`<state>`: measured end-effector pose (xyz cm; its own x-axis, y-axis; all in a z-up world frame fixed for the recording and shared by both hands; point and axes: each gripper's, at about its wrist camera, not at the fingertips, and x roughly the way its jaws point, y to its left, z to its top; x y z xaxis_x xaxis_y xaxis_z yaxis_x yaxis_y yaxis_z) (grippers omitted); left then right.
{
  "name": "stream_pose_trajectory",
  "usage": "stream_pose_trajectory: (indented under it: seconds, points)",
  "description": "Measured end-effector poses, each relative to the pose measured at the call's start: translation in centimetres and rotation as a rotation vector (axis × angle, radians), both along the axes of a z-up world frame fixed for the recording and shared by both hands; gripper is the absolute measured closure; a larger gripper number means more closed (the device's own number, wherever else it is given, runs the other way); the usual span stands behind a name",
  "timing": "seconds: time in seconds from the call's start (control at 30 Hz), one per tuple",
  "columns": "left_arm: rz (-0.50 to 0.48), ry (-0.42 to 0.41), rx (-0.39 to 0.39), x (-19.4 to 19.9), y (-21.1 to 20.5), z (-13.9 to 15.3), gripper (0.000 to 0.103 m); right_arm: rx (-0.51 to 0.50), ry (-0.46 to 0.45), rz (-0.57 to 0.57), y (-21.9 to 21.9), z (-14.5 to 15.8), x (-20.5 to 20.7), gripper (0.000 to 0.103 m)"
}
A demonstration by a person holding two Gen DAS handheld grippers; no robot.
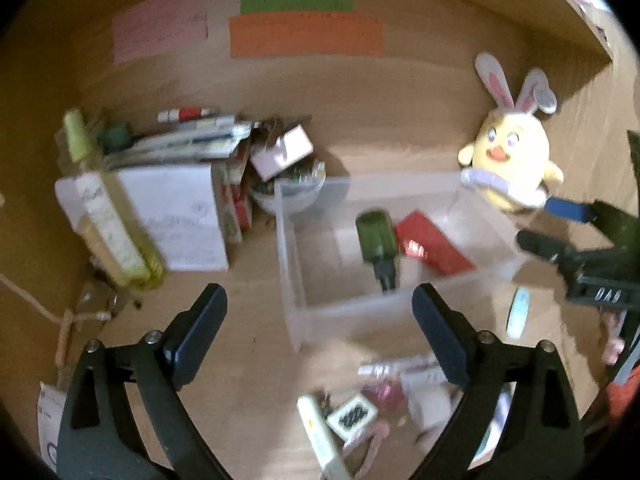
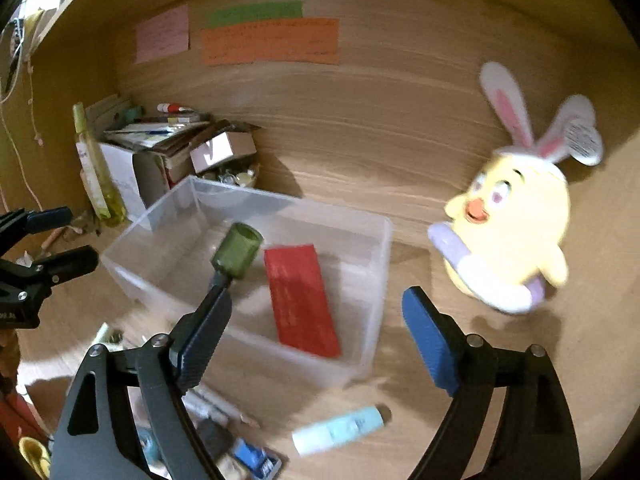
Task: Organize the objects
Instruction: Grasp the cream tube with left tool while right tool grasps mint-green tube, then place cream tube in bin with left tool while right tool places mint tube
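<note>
A clear plastic bin (image 1: 340, 312) (image 2: 380, 280) stands on the wooden desk. Inside it lie a dark green bottle (image 1: 376, 232) (image 2: 238, 250) with a black cap and a flat red packet (image 1: 432, 246) (image 2: 300, 300). My left gripper (image 1: 318, 296) is open in front of the bin's near wall, with nothing between its fingers. My right gripper (image 2: 318, 294) is open too, over the bin's near right corner, and holds nothing. A pale blue tube (image 2: 340, 430) (image 1: 518, 312) lies on the desk in front of the bin.
A yellow chick plush (image 1: 508, 160) (image 2: 516, 236) with bunny ears leans at the right of the bin. Left of the bin are a white box piled with papers (image 1: 180, 208), a yellow-green bottle (image 1: 108, 224) and a bowl of small items (image 1: 296, 192). Several small loose things (image 1: 352, 416) litter the near desk.
</note>
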<state>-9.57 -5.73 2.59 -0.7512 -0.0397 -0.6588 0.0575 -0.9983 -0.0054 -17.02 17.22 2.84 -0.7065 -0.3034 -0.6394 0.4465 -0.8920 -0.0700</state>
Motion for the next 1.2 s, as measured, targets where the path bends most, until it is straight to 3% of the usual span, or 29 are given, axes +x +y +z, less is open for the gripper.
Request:
stream_pose_trajectory:
  seconds: [0.4, 0.47, 0.57, 0.73, 0.9, 1.03, 1.17, 1.2]
  points:
    - [0.016, -0.137, 0.053, 5.1, -0.3, -6.1, 0.010, -0.028, -0.213, -0.158, 4.4, -6.8, 1.2, 0.017]
    - [0.012, -0.159, 0.067, 5.5, -0.3, -6.8, 0.025, -0.023, -0.250, -0.194, 4.6, -7.9, 0.8, 0.017]
    - [0.004, -0.183, 0.094, 5.8, -0.4, -7.6, 0.035, -0.024, -0.285, -0.217, 4.4, -8.9, 0.2, 0.017]
    - [0.007, -0.209, 0.133, 5.9, -1.1, -8.5, 0.057, 0.021, -0.257, -0.212, 3.4, -9.3, 0.2, 0.020]
    - [0.006, -0.209, 0.137, 5.9, -1.4, -8.7, 0.071, 0.040, -0.253, -0.197, 3.3, -9.6, 0.3, 0.044]
    - [-0.002, -0.201, 0.132, 5.9, -1.8, -8.6, 0.088, 0.045, -0.245, -0.166, 3.8, -9.5, 0.7, 0.061]
    - [0.014, -0.184, 0.116, 5.9, -1.9, -8.5, 0.088, 0.046, -0.238, -0.160, 4.5, -9.4, 1.0, 0.080]
    - [0.016, -0.179, 0.116, 6.0, -1.9, -8.5, 0.088, 0.046, -0.235, -0.159, 4.7, -9.4, 1.0, 0.080]
